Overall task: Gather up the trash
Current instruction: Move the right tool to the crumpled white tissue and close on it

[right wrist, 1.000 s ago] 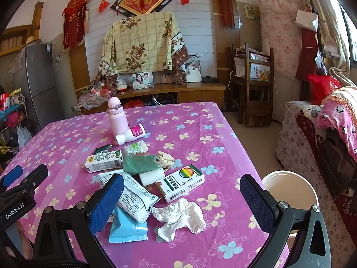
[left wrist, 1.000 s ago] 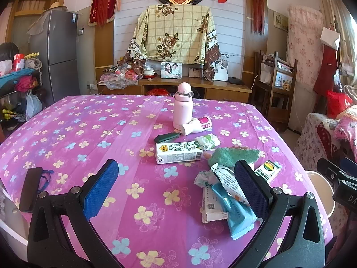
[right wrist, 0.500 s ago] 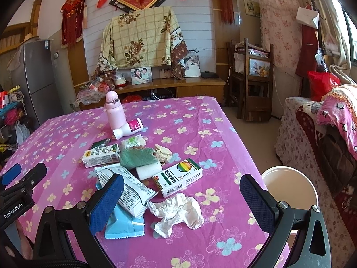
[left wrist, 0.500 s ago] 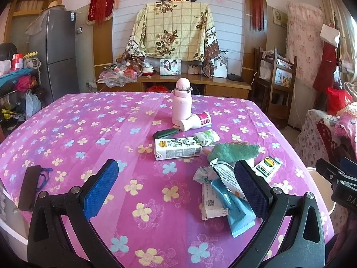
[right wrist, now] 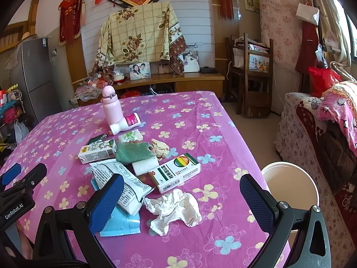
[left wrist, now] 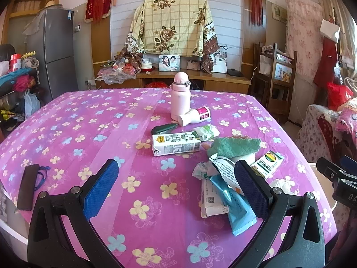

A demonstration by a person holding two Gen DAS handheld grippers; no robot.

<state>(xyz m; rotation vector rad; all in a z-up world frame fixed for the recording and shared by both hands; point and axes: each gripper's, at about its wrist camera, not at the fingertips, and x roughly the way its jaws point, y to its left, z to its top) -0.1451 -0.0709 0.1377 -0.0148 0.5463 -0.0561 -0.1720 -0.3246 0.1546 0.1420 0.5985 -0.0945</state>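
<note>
Trash lies in a loose cluster on the near right part of the surface (left wrist: 73, 120), which is covered in a pink flowered cloth. Crumpled white tissue (right wrist: 174, 210) sits nearest the right hand-held gripper (right wrist: 181, 201), between its spread fingers but not touched; this tissue does not show in the left wrist view. Just behind it: a white-and-green box (right wrist: 175, 172), a printed white wrapper (right wrist: 120, 182) overlapping a blue packet (right wrist: 121, 223), a white roll-like piece (right wrist: 145, 164), a green cloth (right wrist: 133, 151), a beige crumpled scrap (right wrist: 160, 147) and a milk carton (right wrist: 97, 151) lying flat. Left wrist view adds a flat white carton piece (left wrist: 212, 198) under the blue packet, and a dark green sachet (left wrist: 164, 128) behind the milk carton. Further back, a small white bottle (right wrist: 125, 124) lies on its side against an upright pink flask (right wrist: 111, 108). White bucket (right wrist: 290, 183) stands on the floor just beside the surface's right edge; only its rim shows in the left wrist view. Left hand-held gripper (left wrist: 176, 187) hovers over bare cloth, jaws wide, nothing held. Right jaws likewise wide and empty. A dark flat object (left wrist: 28, 186) with blue cord lies at the far left edge, left view only.
</note>
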